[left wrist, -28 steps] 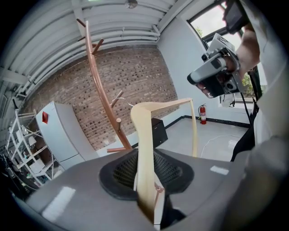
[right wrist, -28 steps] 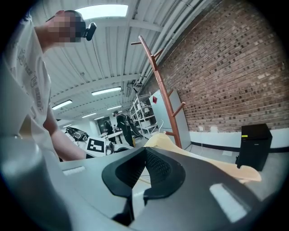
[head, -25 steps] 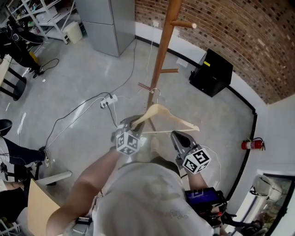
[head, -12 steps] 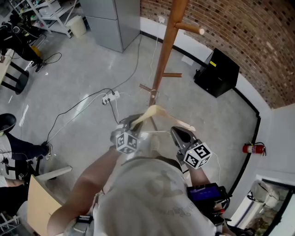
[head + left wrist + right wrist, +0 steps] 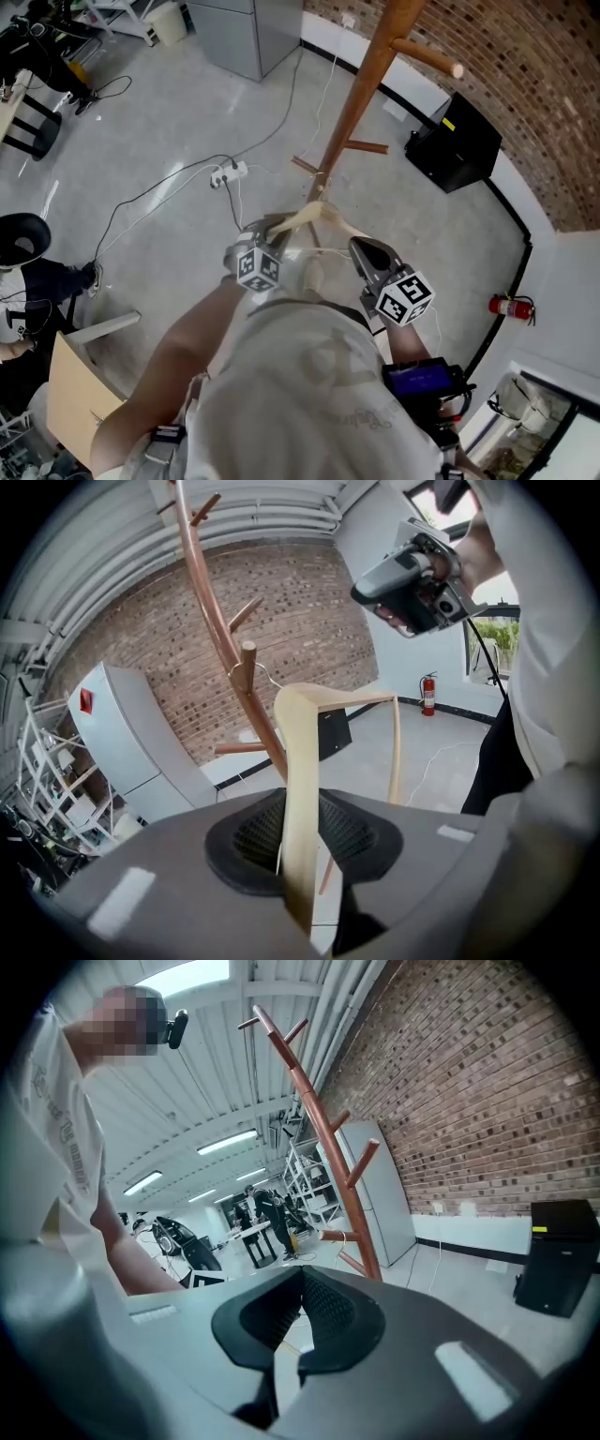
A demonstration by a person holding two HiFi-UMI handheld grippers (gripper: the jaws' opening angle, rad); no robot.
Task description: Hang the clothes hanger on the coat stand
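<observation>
A pale wooden clothes hanger (image 5: 319, 215) hangs in front of me, and my left gripper (image 5: 273, 231) is shut on its left arm. In the left gripper view that arm (image 5: 298, 789) runs up between the pads, with my left gripper (image 5: 300, 808) clamped round it. The wire hook (image 5: 268, 674) sits right beside a low peg (image 5: 247, 656) of the brown wooden coat stand (image 5: 364, 89); whether it rests on the peg I cannot tell. My right gripper (image 5: 363, 251) hovers just right of the hanger, shut and holding nothing. Its pads meet in the right gripper view (image 5: 302, 1275), with the coat stand (image 5: 328, 1138) ahead.
A white power strip (image 5: 230, 174) with cables lies on the grey floor left of the stand's foot. A black box (image 5: 464, 141) stands by the brick wall, a grey cabinet (image 5: 248, 33) behind, a fire extinguisher (image 5: 509, 305) at right. People stand at benches (image 5: 258, 1208) far off.
The left gripper has sunk with the hanger, which now looks shorter and closer to the stand's pole. The right gripper has shifted a little alongside it.
</observation>
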